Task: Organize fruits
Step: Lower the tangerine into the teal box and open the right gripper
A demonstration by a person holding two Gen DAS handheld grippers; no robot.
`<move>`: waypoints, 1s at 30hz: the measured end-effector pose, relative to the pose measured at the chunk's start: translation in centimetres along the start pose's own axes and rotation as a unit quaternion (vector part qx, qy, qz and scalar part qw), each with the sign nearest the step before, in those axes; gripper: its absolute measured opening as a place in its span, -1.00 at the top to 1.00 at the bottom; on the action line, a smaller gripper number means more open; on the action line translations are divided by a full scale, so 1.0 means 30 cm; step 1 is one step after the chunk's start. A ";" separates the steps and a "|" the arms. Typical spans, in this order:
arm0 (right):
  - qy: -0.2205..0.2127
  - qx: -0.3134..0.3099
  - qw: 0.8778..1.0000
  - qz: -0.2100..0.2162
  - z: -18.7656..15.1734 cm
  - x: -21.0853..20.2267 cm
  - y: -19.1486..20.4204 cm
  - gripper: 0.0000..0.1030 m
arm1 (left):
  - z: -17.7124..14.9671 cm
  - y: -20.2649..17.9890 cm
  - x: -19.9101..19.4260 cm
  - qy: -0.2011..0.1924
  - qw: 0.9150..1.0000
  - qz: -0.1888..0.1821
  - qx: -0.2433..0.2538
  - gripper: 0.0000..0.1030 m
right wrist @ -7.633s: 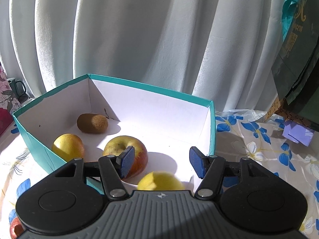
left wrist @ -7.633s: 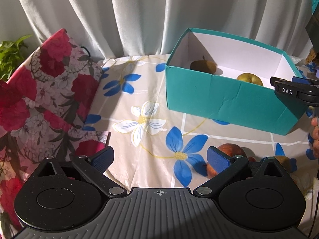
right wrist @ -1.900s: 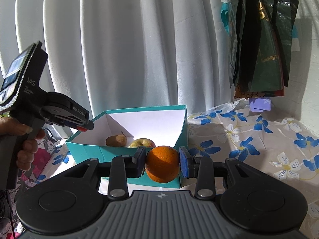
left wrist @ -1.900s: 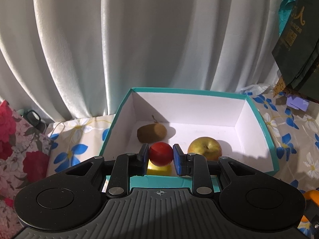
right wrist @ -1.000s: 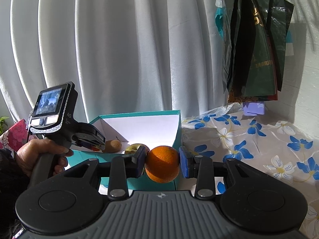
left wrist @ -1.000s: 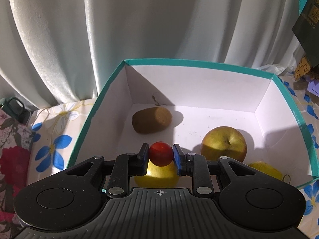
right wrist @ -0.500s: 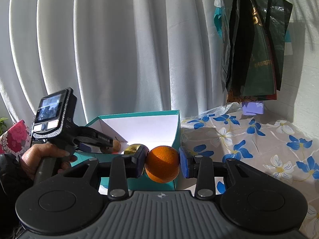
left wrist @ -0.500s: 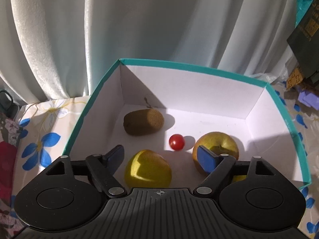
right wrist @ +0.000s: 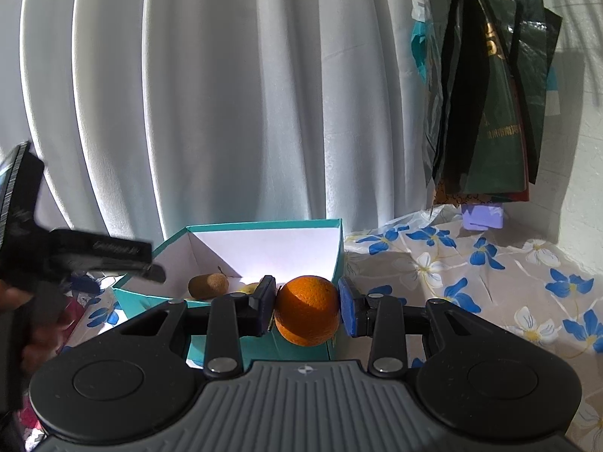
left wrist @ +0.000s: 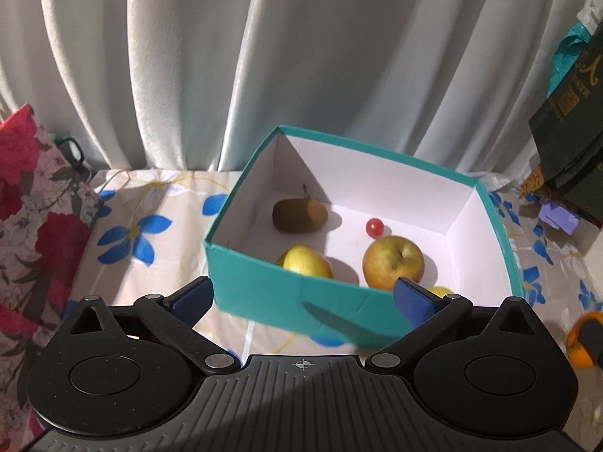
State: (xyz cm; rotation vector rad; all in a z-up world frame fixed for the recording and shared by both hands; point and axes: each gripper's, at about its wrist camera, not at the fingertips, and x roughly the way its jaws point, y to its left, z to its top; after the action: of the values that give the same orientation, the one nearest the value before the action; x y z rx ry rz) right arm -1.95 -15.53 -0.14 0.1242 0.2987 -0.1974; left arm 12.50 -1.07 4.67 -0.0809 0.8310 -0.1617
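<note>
Left gripper [left wrist: 301,297] spread wide, jaws just opened, nothing between them. Tomato [left wrist: 374,227] sits in the box [left wrist: 301,301]. Right gripper [right wrist: 306,310] clamps the orange [right wrist: 307,310] near the box front. Risk: orange clips the rim, or lands on the tomato.

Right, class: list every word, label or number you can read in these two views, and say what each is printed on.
Nothing reads clearly.
dark green bags: gold characters and a small line of print, too small and creased to read.
left gripper: raised lettering along one finger, too blurred to read.
</note>
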 end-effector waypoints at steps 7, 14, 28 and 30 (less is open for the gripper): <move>-0.014 -0.044 0.999 0.005 0.039 0.106 0.056 0.32 | -0.076 0.013 -0.022 0.024 0.999 0.030 0.002 -1.00; -0.002 -0.072 0.997 0.012 0.037 0.228 0.088 0.31 | -0.108 0.006 -0.035 0.023 0.998 0.062 0.010 -1.00; 0.063 -0.106 0.992 -0.001 -0.049 0.449 0.099 0.31 | -0.130 0.017 -0.029 0.034 0.996 0.080 0.000 -1.00; 0.063 -0.096 0.993 0.001 -0.054 0.453 0.092 0.31 | -0.131 0.015 -0.023 0.035 0.996 0.082 0.002 -1.00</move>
State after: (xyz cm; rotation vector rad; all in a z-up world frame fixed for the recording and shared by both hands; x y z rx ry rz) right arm 10.92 -14.99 -5.56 -0.0544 0.4425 -0.1586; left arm 9.18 -0.55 2.45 -0.0026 0.9029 -0.0111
